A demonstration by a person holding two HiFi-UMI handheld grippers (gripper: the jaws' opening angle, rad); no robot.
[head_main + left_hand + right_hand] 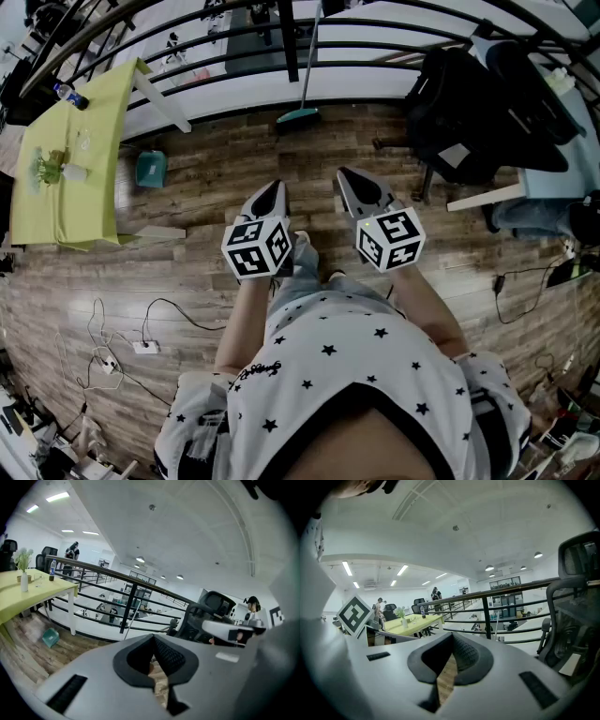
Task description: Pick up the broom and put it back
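Note:
The broom [306, 66] leans upright against the black railing [216, 42] straight ahead, its teal brush head [298, 116] resting on the wood floor. Its pale handle also shows in the left gripper view as the broom handle [132, 616], and faintly in the right gripper view as the broom handle [497, 624]. My left gripper [277, 186] and right gripper [343, 174] are held side by side in front of my body, well short of the broom. Both point toward the railing with jaws together and nothing between them, as seen on the left gripper [153, 637] and right gripper [452, 636].
A yellow-green table [66, 159] with a bottle and a small plant stands at the left, with a teal bin [150, 169] on the floor beside it. A black office chair [459, 103] and a desk edge [487, 197] are at the right. Cables and a power strip [145, 347] lie behind on the left.

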